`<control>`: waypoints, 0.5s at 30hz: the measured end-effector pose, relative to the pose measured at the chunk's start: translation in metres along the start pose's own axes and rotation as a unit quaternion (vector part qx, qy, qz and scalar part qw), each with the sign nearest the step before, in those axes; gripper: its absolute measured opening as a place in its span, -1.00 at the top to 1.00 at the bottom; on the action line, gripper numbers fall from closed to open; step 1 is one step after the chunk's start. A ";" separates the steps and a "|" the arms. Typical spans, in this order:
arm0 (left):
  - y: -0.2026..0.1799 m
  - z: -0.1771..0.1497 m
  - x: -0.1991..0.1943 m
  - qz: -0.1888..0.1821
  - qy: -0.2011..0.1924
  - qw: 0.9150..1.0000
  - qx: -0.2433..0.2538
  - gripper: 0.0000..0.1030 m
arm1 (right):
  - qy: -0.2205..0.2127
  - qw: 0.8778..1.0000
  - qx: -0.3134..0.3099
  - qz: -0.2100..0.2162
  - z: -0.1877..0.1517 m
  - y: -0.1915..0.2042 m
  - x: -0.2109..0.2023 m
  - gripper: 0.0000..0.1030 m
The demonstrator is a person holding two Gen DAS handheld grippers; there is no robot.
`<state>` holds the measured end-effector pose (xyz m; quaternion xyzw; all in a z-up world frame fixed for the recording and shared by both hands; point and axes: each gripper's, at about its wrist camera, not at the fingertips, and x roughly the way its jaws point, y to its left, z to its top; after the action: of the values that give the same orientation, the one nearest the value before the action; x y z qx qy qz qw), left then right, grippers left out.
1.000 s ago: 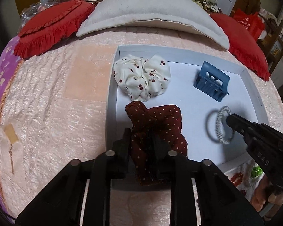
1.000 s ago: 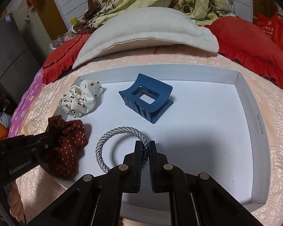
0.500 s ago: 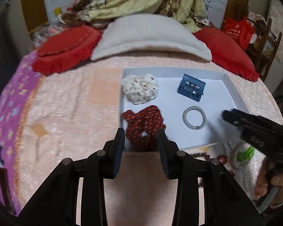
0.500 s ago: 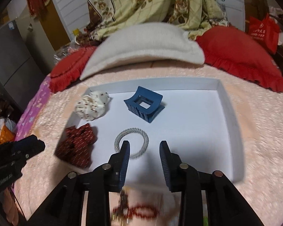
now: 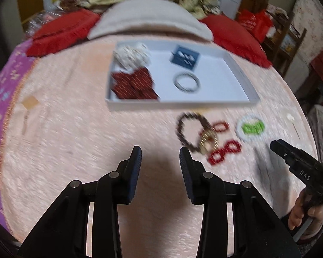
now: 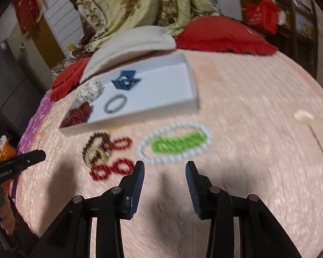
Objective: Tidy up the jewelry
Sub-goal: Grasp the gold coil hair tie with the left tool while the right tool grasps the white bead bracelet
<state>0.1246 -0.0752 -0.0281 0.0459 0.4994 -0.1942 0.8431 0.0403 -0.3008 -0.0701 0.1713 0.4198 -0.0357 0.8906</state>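
1. Between the jaws of the left gripper [image 5: 160,157] only the pink bedspread [image 5: 75,133] shows; the jaws stand apart and hold nothing.
2. Ahead of these jaws, well apart from them, lies a white tray [image 5: 178,104] on the bed.
3. Inside the tray are a dark red dotted scrunchie [image 5: 134,85], a white patterned scrunchie [image 5: 131,53], a blue claw clip [image 5: 184,57] and a grey twisted hair ring [image 5: 187,82].
4. Ahead and to the right of the left jaws, between them and the tray, a dark bead bracelet [image 5: 190,131] lies on the bedspread, touching a gold-coloured piece [image 5: 207,139].
5. Beside these are two red bead bracelets [image 5: 224,150], and further right a white bead ring [image 5: 250,129] lies around a green bead bracelet [image 5: 253,127].
6. The right gripper [image 6: 164,172] has its jaws apart and they are opening; nothing is between them but bedspread.
7. Just ahead of the right jaws is the white bead ring with the green bracelet; the red and dark bracelets are ahead to the left.
8. Far to the right of these jaws a pale hairpin [image 6: 305,120] lies alone.
9. Both views are blurred, so fine details of the beads I cannot tell.
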 end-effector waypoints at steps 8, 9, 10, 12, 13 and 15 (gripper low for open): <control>-0.035 0.003 0.034 -0.032 0.026 0.999 0.027 0.31 | -0.004 1.000 0.011 -0.004 -0.009 -0.021 0.002 0.27; -0.038 0.006 0.037 -0.034 0.027 0.999 0.032 0.31 | -0.006 1.000 0.011 -0.003 -0.008 -0.022 0.003 0.27; -0.041 0.009 0.041 -0.034 0.026 0.998 0.036 0.31 | -0.008 1.000 0.010 -0.004 -0.008 -0.022 0.003 0.27; -0.047 0.014 0.049 -0.034 0.025 0.998 0.049 0.31 | -0.011 1.000 0.008 -0.003 -0.006 -0.023 0.006 0.27; -0.049 0.017 0.055 -0.032 0.028 0.998 0.055 0.31 | -0.010 1.000 0.009 -0.004 -0.003 -0.024 0.009 0.27; -0.051 0.022 0.064 -0.032 0.034 0.997 0.059 0.31 | -0.008 1.000 0.009 -0.008 0.003 -0.027 0.015 0.27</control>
<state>0.1507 -0.1462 -0.0663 0.0858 0.5165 -0.2485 0.8149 0.0463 -0.3257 -0.0870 0.1760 0.4134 -0.0480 0.8921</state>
